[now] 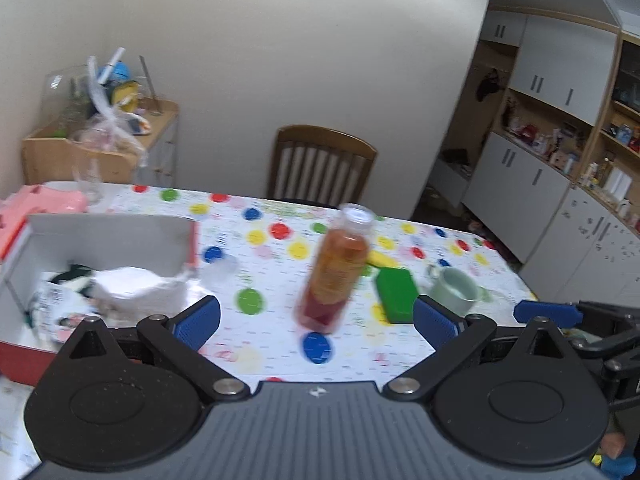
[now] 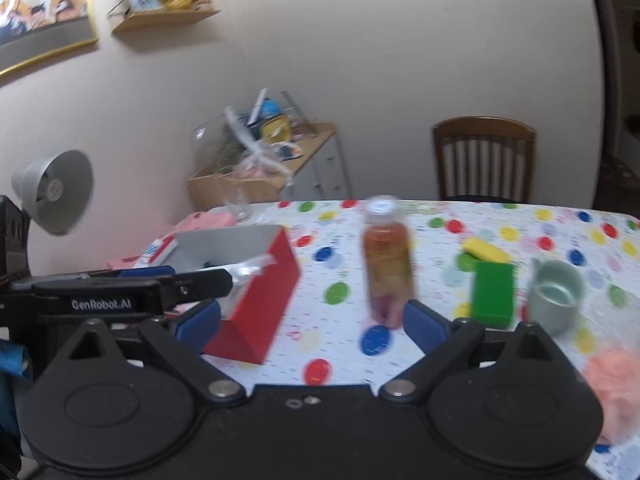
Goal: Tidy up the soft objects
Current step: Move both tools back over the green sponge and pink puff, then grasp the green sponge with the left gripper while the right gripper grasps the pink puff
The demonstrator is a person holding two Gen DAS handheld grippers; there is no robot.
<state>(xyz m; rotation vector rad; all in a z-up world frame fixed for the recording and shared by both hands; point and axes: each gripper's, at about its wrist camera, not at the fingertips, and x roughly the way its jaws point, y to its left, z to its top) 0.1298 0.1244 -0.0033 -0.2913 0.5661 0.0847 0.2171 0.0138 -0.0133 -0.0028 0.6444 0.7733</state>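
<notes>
table (image 1: pixel 400 360): spotted cloth, carries everything below.
red box (image 2: pixel 260 304): open, at the left; already holds a white soft bundle (image 1: pixel 136 288) and other soft items.
left gripper (image 1: pixel 316 320): fingers spread wide, empty, just right of the box.
right gripper (image 2: pixel 312 322): fingers spread wide, empty, above the table's near edge.
bottle (image 2: pixel 386 264): upright, orange liquid, directly ahead between both pairs of fingers; hard.
green block (image 2: pixel 492 294) and mug (image 2: pixel 556 296): right of the bottle; probably hard.
pink fluffy object (image 2: pixel 616 392): blurred, at the near right edge, just right of the right fingers.
yellow piece (image 2: pixel 486 250): behind the block; softness unclear.
step, as judged: between picks. next move probably calls for the right gripper to swing right onto the pink fluffy object, then carry it to the box.
</notes>
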